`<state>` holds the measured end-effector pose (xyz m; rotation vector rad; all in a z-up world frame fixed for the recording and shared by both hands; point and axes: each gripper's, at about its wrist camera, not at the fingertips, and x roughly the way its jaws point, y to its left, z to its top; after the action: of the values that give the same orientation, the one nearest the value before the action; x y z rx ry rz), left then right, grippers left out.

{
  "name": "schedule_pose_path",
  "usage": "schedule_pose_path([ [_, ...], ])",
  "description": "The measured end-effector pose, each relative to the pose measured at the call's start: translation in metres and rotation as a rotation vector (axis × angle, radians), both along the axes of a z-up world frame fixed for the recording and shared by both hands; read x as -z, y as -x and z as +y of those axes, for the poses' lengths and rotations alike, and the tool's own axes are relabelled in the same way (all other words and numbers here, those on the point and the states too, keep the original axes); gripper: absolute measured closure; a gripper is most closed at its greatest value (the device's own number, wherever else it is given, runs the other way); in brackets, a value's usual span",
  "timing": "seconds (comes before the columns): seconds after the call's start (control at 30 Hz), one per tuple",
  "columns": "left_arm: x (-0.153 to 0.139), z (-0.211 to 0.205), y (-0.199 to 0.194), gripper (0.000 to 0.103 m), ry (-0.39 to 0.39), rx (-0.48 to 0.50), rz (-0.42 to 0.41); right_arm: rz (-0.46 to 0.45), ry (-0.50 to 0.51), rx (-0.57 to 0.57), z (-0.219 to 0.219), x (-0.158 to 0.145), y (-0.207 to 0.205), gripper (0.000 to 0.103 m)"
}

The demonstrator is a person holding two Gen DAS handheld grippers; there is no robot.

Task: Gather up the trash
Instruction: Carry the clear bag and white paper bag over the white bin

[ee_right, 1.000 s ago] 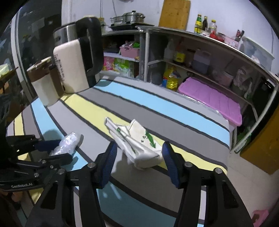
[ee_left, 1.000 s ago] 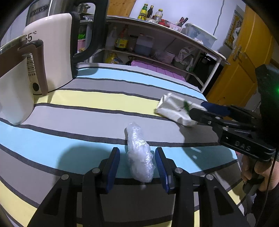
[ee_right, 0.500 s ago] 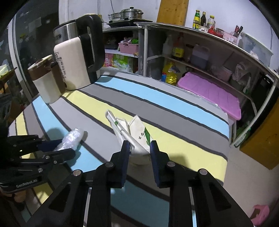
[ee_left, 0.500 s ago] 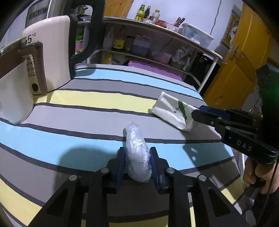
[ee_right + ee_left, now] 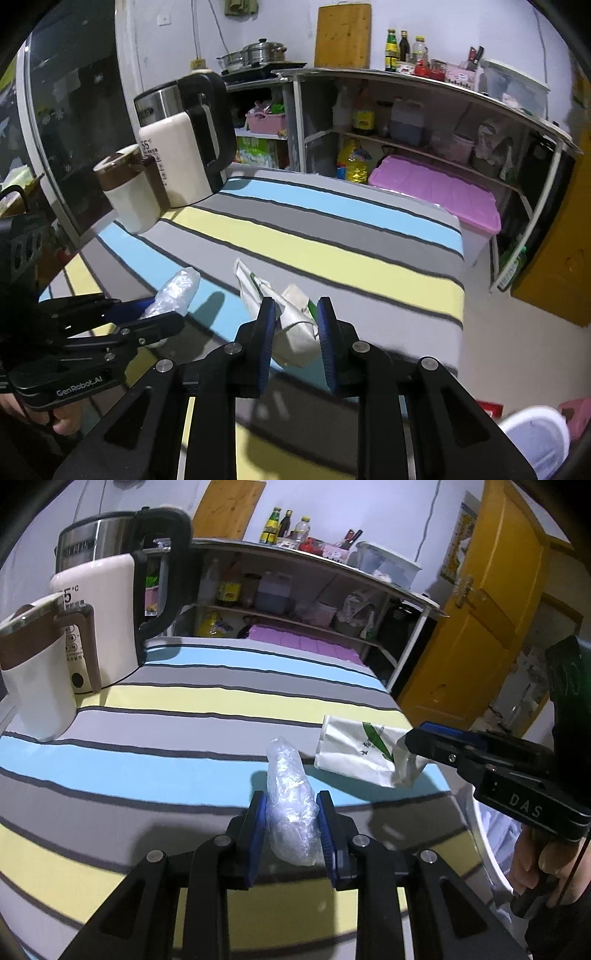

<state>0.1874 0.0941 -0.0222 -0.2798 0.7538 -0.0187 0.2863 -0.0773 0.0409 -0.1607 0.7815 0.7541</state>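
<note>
The plastic wad [image 5: 291, 801] stands lengthwise between the left claw's [image 5: 290, 827] pads, pinched, low centre of frame above the striped desk [image 5: 184, 709]. The paper bag [image 5: 291, 325] is likewise clamped in the right claw [image 5: 295, 332]. A white bin [image 5: 535, 439], lower right, lies nearer the right hand.

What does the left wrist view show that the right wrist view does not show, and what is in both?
Only the left wrist view shows the yellow door. Only the right wrist view shows the steel pots on the stove and the dark window. Both show the striped tablecloth, the kettle, the cream cup, the left gripper shut on the crumpled plastic wrap, and the right gripper shut on the white paper bag.
</note>
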Motion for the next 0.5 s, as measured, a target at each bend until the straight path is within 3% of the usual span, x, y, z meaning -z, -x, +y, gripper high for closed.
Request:
schedule_pose_path([
  [0.5,-0.014,-0.031,0.047,0.075,-0.019,0.044,-0.016,0.038,-0.024,0.062,-0.050,0.001,0.066,0.080],
])
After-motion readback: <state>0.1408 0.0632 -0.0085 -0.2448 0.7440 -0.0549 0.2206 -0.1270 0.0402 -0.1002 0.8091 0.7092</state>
